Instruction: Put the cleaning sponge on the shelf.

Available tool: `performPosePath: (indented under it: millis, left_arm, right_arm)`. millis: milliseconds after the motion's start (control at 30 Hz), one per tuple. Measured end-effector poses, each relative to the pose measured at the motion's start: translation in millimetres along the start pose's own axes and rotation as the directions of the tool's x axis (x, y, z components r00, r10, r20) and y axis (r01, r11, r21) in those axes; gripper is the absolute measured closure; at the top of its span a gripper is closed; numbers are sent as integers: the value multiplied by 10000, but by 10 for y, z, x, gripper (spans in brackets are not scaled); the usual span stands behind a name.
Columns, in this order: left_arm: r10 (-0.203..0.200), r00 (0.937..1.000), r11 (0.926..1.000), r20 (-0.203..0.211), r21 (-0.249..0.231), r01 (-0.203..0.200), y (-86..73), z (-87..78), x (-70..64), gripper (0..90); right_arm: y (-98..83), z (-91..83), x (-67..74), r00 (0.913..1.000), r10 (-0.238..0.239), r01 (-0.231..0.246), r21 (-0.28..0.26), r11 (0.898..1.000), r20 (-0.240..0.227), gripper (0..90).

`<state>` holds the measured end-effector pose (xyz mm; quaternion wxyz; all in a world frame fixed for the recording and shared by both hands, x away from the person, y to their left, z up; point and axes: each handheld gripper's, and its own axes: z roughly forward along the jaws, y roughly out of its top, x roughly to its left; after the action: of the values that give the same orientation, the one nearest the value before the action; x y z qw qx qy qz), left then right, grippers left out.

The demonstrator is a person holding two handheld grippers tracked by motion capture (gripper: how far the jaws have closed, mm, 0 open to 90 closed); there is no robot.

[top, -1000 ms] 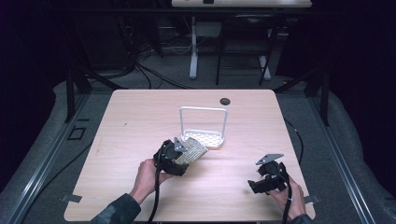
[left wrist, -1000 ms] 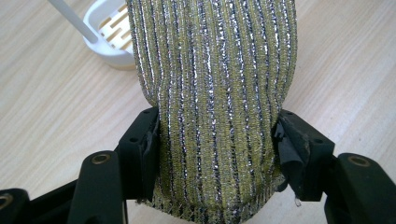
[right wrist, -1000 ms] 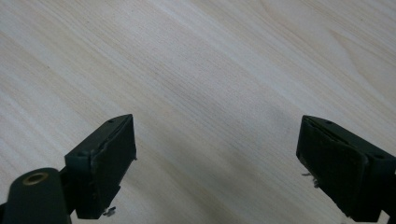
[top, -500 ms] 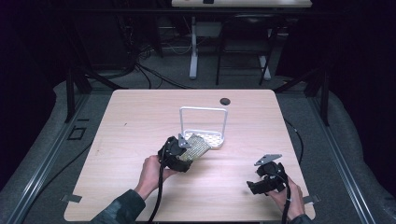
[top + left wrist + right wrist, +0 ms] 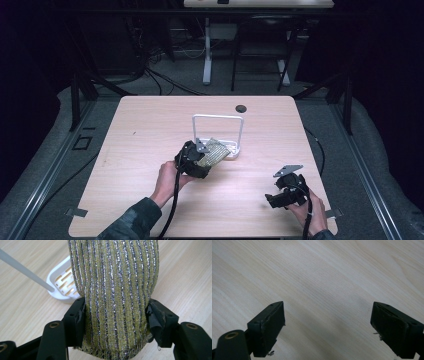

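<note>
Two tools are over the light wooden worktop (image 5: 150, 130), one in each of the person's hands. Landmark for all positions: the white rack (image 5: 218, 135), a slotted white base with a thin white hoop frame standing up from it, sitting near the worktop's centre.

Left tool (image 5: 199, 159): just on the person's side of the rack, at its left front corner. Its jaws are clamped on a scouring pad (image 5: 212, 154) of glittery gold-green fabric with dark and silver stripes. In the left gripper view the scouring pad (image 5: 115, 297) runs up between the two black jaws, pinched on both sides, with its frayed lower edge hanging below them. Its far end reaches over the front of the rack's base (image 5: 62, 285); whether it touches the base I cannot tell. One white rod of the hoop crosses the upper left of that view. The left hand (image 5: 167, 181) grips the tool from behind, a dark sleeve (image 5: 131, 222) trailing toward the worktop's near edge.

Right tool (image 5: 286, 192): well apart from the rack, toward the near right corner of the worktop, held in the right hand (image 5: 310, 215). Right gripper view shows its jaws spread wide, nothing between them, bare wood grain beneath.

A small dark round disc (image 5: 241, 108) sits beyond the rack, near the far edge.
</note>
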<state>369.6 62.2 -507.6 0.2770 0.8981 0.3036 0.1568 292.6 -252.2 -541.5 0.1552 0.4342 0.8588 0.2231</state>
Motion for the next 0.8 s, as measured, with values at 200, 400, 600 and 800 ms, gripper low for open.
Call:
performPosePath:
  millis: [200, 400, 600, 800]
  left_arm:
    - [-30, 9999, 10000, -151, -59, 29, 47, 62, 27, 386]
    - [-59, 9994, 10000, -334, -30, 58, 76, 125, 38, 386]
    - [-250, 9986, 9997, -466, -8, 250, 145, 196, 86, 384]
    - [-190, 9978, 9998, -632, 48, 193, 175, 277, 99, 377]
  right_arm:
    - [4, -4, 1, 10000, -69, 69, -25, 10000, -12, 110]
    - [3, -9, 0, 10000, -46, 46, -27, 10000, 16, 110]
    - [4, -11, 6, 10000, -48, 48, -43, 10000, 20, 106]
    - [1, -9, 0, 10000, -74, 74, -35, 10000, 3, 104]
